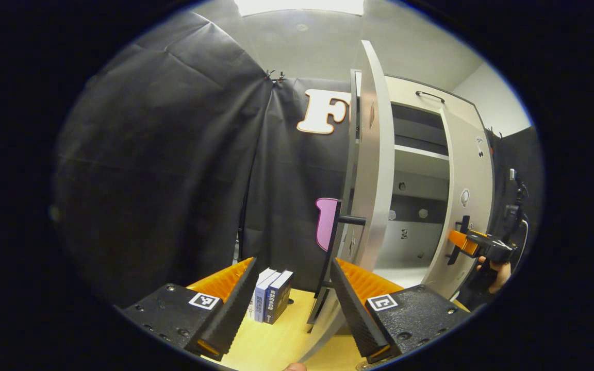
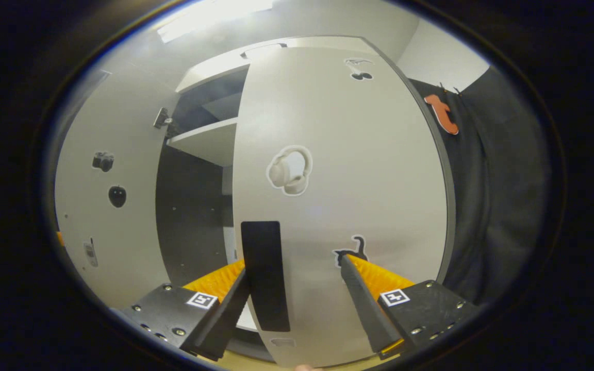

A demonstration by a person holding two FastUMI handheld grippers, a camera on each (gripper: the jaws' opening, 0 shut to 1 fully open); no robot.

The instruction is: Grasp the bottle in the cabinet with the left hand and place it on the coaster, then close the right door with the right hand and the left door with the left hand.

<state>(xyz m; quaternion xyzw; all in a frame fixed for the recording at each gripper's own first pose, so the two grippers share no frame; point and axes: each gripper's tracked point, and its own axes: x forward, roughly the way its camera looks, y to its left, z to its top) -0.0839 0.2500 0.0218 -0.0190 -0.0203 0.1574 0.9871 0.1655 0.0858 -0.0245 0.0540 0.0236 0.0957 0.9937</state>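
The white cabinet's left door (image 1: 374, 180) stands ajar, seen edge-on just beyond my left gripper (image 1: 294, 268), which is open and holds nothing. That door's black handle (image 1: 335, 242) is by the right fingertip. The right door (image 1: 464, 196) is partly swung in, with my right gripper (image 1: 462, 239) against its handle. In the right gripper view the right door (image 2: 338, 180) is very close. Its black handle (image 2: 266, 275) stands between the spread fingers of the open right gripper (image 2: 295, 268), next to the left finger. Between the doors I see the dark interior (image 2: 194, 206) and a shelf (image 2: 204, 139).
Three books (image 1: 271, 296) stand upright on the yellow table (image 1: 276, 340) left of the cabinet. A person's hand (image 1: 498, 273) holds the right gripper. Black cloth walls close in on the left and behind. The left door's inner face (image 2: 106, 206) carries small stickers.
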